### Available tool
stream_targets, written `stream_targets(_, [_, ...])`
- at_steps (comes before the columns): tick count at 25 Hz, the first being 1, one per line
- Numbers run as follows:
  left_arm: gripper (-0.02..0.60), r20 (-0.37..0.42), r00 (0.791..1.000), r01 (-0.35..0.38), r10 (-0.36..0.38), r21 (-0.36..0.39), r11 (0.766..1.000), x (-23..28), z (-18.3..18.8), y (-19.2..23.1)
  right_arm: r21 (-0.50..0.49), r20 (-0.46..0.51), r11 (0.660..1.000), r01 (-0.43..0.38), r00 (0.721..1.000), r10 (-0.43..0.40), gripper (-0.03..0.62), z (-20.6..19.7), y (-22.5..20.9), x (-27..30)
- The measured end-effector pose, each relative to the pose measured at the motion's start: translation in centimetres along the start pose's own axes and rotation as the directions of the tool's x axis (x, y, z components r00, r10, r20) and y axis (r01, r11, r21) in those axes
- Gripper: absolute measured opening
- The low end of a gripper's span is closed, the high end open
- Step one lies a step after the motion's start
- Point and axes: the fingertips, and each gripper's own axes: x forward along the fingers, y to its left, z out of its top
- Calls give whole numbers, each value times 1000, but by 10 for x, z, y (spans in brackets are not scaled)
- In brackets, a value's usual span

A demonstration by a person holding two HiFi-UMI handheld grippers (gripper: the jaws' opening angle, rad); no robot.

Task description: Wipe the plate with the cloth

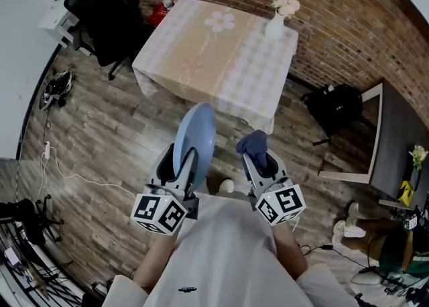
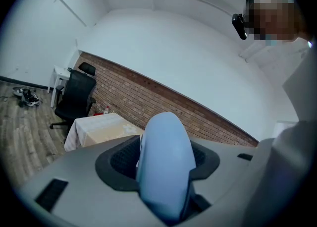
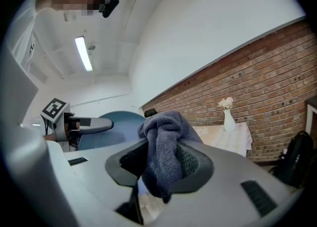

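A light blue plate stands on edge in my left gripper, which is shut on its rim; in the left gripper view the plate fills the space between the jaws. A dark blue cloth is bunched in my right gripper, which is shut on it. In the right gripper view the cloth hangs out of the jaws, and the plate with the left gripper shows to the left. Both grippers are held up in front of the person's body, a short gap apart, well short of the table.
A table with a pale checked cloth stands ahead, with a white vase of flowers at its far right corner. A black office chair is left of it. A black bag lies at right. Cables trail on the wooden floor.
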Motion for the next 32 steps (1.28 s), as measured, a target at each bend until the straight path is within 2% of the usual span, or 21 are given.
stream_targets(8, [230, -24, 1000, -9, 8, -13, 1000, 18, 5, 14, 30, 21, 999, -20, 1000, 19, 143, 4, -3, 23])
stream_targets(15, [230, -44, 998, 41, -42, -34, 999, 92, 29, 47, 8, 14, 1000, -1, 1000, 0, 143, 24, -28, 88])
stream_targets(23, [230, -47, 993, 101, -104, -53, 993, 184, 107, 115, -8, 3, 1000, 29, 1000, -29, 143, 70, -35, 212])
stream_targets(32, [230, -60, 986, 153, -157, -63, 986, 256, 194, 210, -29, 20, 999, 42, 999, -42, 143, 110, -25, 361])
